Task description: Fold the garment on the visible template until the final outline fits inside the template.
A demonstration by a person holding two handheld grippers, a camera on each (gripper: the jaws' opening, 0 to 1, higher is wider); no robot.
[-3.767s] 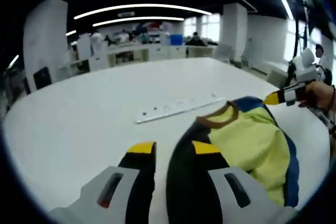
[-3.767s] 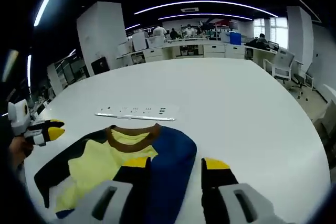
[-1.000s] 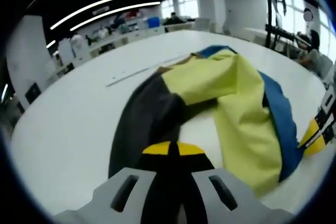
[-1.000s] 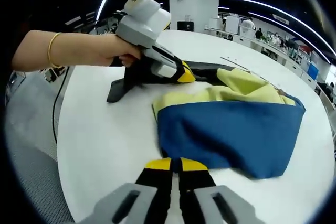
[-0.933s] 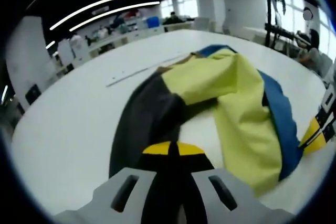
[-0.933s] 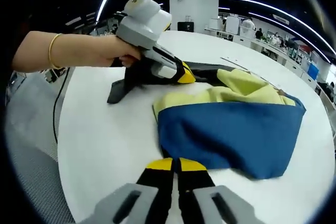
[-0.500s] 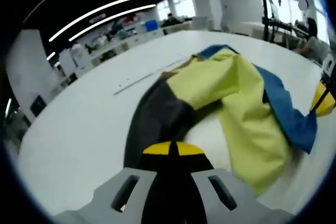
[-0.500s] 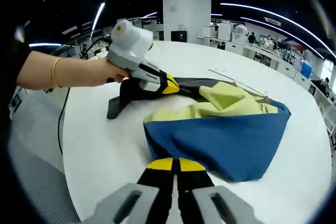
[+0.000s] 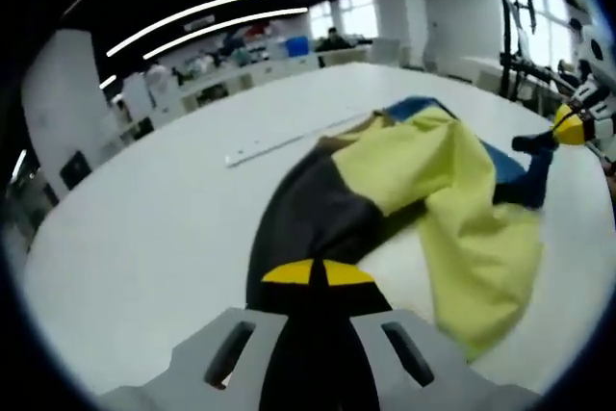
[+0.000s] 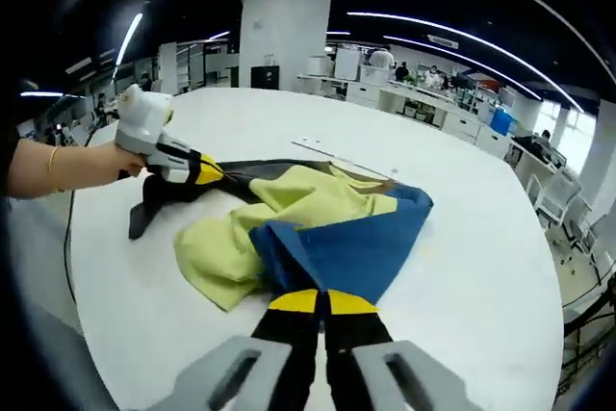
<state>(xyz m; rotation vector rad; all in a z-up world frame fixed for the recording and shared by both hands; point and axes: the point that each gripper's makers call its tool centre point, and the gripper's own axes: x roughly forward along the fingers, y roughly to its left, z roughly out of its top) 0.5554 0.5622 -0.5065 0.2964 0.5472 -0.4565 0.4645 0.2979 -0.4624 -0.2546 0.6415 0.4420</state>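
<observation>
The large round white worktop point(image 10: 462, 238) carries a crumpled garment of yellow, blue and black fabric point(image 10: 318, 214), which lies near its middle in the right gripper view, bunched rather than flat. In the left gripper view the same garment point(image 9: 423, 190) spreads from the near centre toward the right, the black sleeve running down to the camera, the yellow panel draped right and the blue part lifted at the far right. Beyond the garment a thin white strip with small marks point(image 9: 279, 141) lies flat on the worktop; whether it touches the cloth cannot be told. The left gripper point(image 9: 310, 271) has its 2 yellow-tipped jaws pressed together on the black sleeve. The right gripper point(image 10: 313, 302) likewise has its jaws closed, pinching the blue corner. In the right gripper view a hand point(image 10: 91, 166) grasps the left gripper at the left. Desks and strip lights fill the far office.
</observation>
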